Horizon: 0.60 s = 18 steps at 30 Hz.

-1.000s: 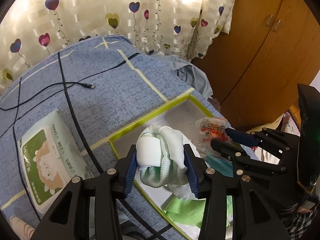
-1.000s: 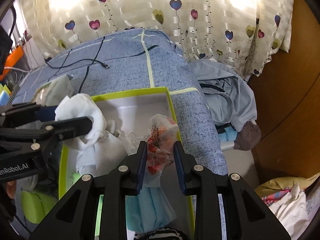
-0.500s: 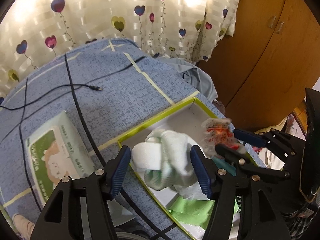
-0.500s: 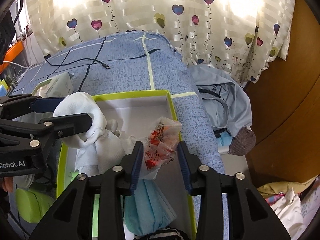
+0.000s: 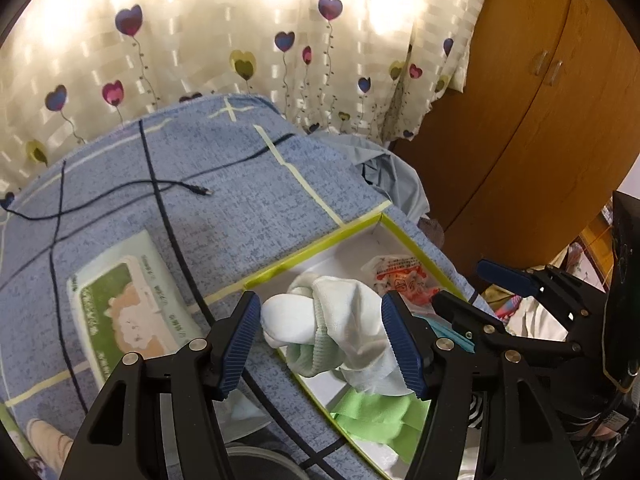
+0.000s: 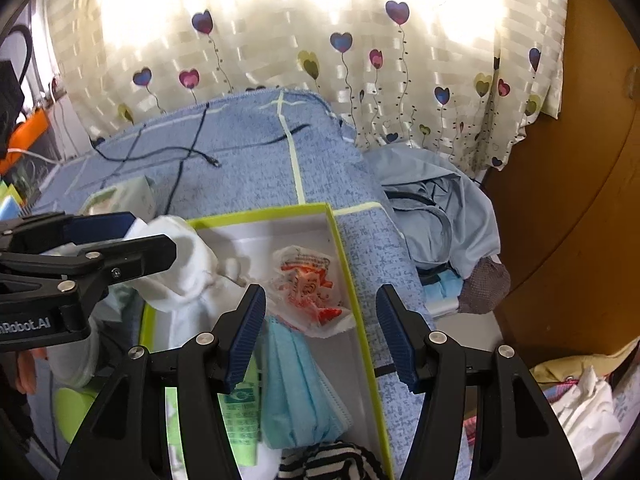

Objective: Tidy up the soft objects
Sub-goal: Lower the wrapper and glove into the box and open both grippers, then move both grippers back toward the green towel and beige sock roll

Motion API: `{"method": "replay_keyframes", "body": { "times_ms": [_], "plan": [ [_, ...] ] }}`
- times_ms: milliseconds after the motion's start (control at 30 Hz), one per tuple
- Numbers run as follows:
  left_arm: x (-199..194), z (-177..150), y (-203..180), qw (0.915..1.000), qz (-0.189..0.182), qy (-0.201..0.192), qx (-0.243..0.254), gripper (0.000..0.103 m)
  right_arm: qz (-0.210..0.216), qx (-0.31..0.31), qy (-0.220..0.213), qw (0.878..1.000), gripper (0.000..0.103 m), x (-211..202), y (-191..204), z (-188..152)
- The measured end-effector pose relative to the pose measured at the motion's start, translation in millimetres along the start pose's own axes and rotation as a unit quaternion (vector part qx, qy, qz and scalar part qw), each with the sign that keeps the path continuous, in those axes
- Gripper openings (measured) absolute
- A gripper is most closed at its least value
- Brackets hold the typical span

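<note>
A white and pale-green sock bundle (image 5: pixel 332 320) rests on the near rim of the yellow-edged box (image 5: pixel 312 252). My left gripper (image 5: pixel 320 344) stands open around it, with a gap at the left pad. In the right wrist view the same sock bundle (image 6: pixel 184 264) shows beside the left gripper (image 6: pixel 148 236). A red-and-white snack packet (image 6: pixel 308 284) lies on the floor of the box (image 6: pixel 260 214). My right gripper (image 6: pixel 320 332) hovers above it, its jaws opening, pads clear of the packet. The left wrist view shows the right gripper (image 5: pixel 468 286) next to the packet (image 5: pixel 400 272).
A blue face mask (image 6: pixel 296 384), green cloth (image 5: pixel 376 412) and striped cloth (image 6: pixel 328 460) lie in the box's near end. A wet-wipes pack (image 5: pixel 128 312) and a black cable (image 5: pixel 192 188) lie on the blue bedspread. A light-blue jacket (image 6: pixel 440 200) and wooden wardrobe (image 6: pixel 580 200) stand to the right.
Both grippers have opened. The left one let go of the sock bundle, the right one let go of the snack packet, which now lies in the box. The right gripper rose slightly.
</note>
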State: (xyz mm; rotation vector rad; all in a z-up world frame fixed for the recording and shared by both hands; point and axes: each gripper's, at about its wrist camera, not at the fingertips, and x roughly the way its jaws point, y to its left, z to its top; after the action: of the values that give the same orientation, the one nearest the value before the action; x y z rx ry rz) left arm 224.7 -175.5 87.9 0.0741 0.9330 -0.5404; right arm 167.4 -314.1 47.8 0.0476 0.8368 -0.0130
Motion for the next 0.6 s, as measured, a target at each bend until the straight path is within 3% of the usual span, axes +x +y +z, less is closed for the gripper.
{"method": "replay_keyframes", "body": {
  "times_ms": [400, 600],
  "plan": [
    [-38, -12, 9, 0.9997, 0.002, -0.024, -0.010, 0.063, 0.008, 0.001, -0.020, 1.000, 0.058, -20, 23, 0],
    [-53, -21, 24, 0.9992, 0.010, -0.030, -0.023, 0.063, 0.037, 0.015, -0.032, 0.999, 0.058, -21, 36, 2]
  ]
}}
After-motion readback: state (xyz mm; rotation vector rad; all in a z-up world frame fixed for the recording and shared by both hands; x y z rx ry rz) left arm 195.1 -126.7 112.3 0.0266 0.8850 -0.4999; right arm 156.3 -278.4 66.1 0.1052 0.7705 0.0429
